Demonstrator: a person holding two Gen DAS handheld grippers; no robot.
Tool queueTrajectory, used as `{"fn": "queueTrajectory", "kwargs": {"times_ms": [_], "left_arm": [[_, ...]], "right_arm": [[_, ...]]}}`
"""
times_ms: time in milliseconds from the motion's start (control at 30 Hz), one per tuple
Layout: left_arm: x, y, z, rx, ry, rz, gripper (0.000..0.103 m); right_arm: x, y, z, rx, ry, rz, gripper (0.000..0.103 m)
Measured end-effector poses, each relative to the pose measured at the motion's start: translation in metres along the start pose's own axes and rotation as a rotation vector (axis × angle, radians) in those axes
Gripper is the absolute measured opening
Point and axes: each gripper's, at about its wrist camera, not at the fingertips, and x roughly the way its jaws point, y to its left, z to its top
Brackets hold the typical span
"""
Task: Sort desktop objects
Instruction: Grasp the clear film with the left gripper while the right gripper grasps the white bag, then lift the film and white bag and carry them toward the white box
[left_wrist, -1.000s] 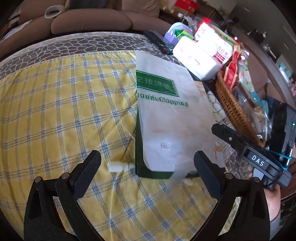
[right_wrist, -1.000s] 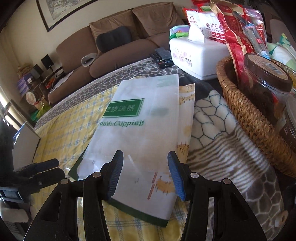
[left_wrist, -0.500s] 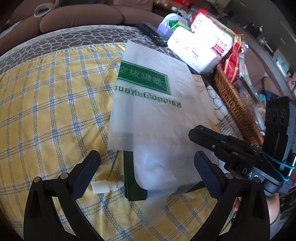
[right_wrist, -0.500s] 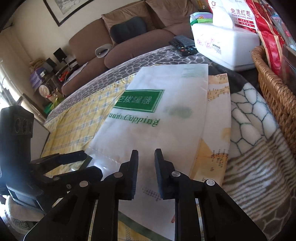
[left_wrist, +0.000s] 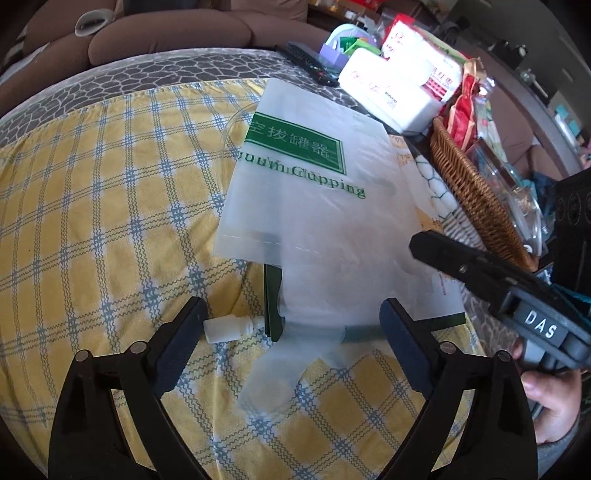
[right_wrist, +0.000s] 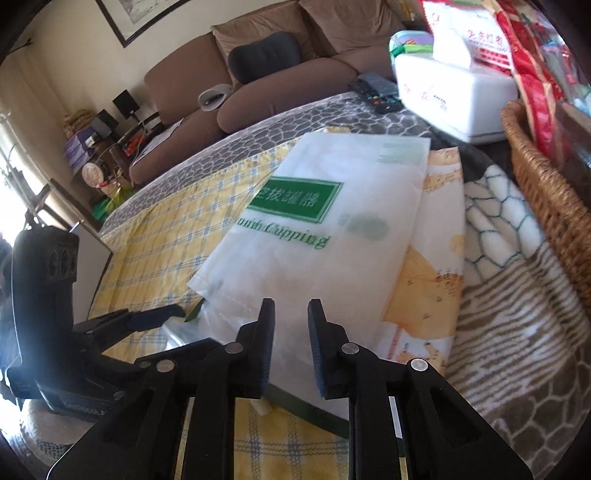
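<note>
A frosted plastic bag (left_wrist: 314, 206) with green lettering lies on a yellow plaid cloth (left_wrist: 103, 221), left of a wicker basket (left_wrist: 476, 206). The right gripper (right_wrist: 290, 317) pinches the bag's near edge. The left gripper (left_wrist: 291, 317) hovers nearby, fingers wide apart.

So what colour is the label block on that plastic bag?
Green, with pale characters, on the plastic bag; clearest in the left wrist view.
</note>
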Motion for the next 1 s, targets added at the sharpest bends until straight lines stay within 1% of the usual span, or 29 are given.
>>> {"fn": "queueTrajectory", "kwargs": {"times_ms": [33,67,133,200,267,333,367,400,433,467,500,567,633,700,733,767,833,867,900,933,967,1000], "left_arm": [[-0.001,-0.001,-0.002,0.017,-0.001,0.025,0.079],[-0.002,-0.001,-0.003,0.036,-0.001,0.048,0.070],[-0.004,0.000,-0.006,0.060,-0.001,0.076,0.058],[-0.008,0.006,-0.007,0.052,-0.002,0.084,0.039],[-0.012,0.015,-0.009,0.022,-0.006,0.068,0.029],[-0.016,0.024,-0.012,-0.008,-0.001,0.038,0.025],[-0.019,0.026,-0.015,-0.011,0.001,0.032,0.022],[-0.022,0.027,-0.019,-0.008,0.001,0.027,0.017],[-0.027,0.028,-0.024,-0.006,0.000,0.019,0.015],[-0.032,0.031,-0.031,-0.011,0.004,0.007,0.013],[-0.039,0.035,-0.039,-0.029,0.002,-0.009,0.013],[-0.053,0.043,-0.055,-0.055,-0.003,-0.047,0.013],[-0.066,0.053,-0.070,-0.075,0.001,-0.057,0.013],[-0.077,0.059,-0.079,-0.084,-0.013,-0.064,0.013],[-0.080,0.062,-0.081,-0.082,-0.017,-0.053,0.013],[-0.082,0.064,-0.080,-0.082,-0.023,-0.026,0.013],[-0.086,0.070,-0.074,-0.106,-0.057,-0.002,0.032],[-0.088,0.073,-0.069,-0.119,-0.072,0.010,0.054],[-0.091,0.073,-0.064,-0.116,-0.090,0.020,0.066],[-0.093,0.072,-0.058,-0.102,-0.110,0.039,0.066],[-0.093,0.069,-0.051,-0.079,-0.125,0.068,0.067],[-0.094,0.066,-0.043,-0.058,-0.133,0.103,0.068]], "right_arm": [[-0.002,-0.003,0.001,0.004,-0.009,-0.025,0.052],[-0.001,-0.006,0.001,0.012,-0.012,-0.040,0.062],[0.005,-0.014,0.001,0.035,0.012,-0.042,0.062],[0.011,-0.017,-0.002,0.048,0.037,-0.044,0.062],[0.014,-0.014,-0.005,0.037,0.047,-0.038,0.062],[0.016,-0.006,-0.006,0.010,0.050,-0.030,0.062],[0.018,-0.001,-0.006,-0.007,0.050,-0.021,0.057],[0.020,0.005,-0.006,-0.026,0.056,-0.011,0.044],[0.022,0.010,-0.007,-0.040,0.071,0.010,0.038],[0.024,0.016,-0.009,-0.049,0.090,0.044,0.026],[0.026,0.021,-0.010,-0.051,0.105,0.089,0.020],[0.029,0.033,-0.016,-0.051,0.136,0.161,0.019],[0.031,0.044,-0.021,-0.063,0.170,0.207,0.019],[0.029,0.050,-0.023,-0.043,0.181,0.240,0.019],[0.028,0.051,-0.024,-0.031,0.177,0.249,0.019],[0.028,0.052,-0.023,-0.025,0.177,0.234,0.019],[0.028,0.049,-0.022,0.003,0.168,0.204,0.019],[0.028,0.045,-0.021,0.038,0.162,0.207,0.024],[0.028,0.040,-0.021,0.085,0.160,0.232,0.040],[0.028,0.036,-0.020,0.133,0.156,0.265,0.048],[0.030,0.033,-0.019,0.170,0.160,0.295,0.052],[0.031,0.032,-0.018,0.194,0.173,0.307,0.052]]}}
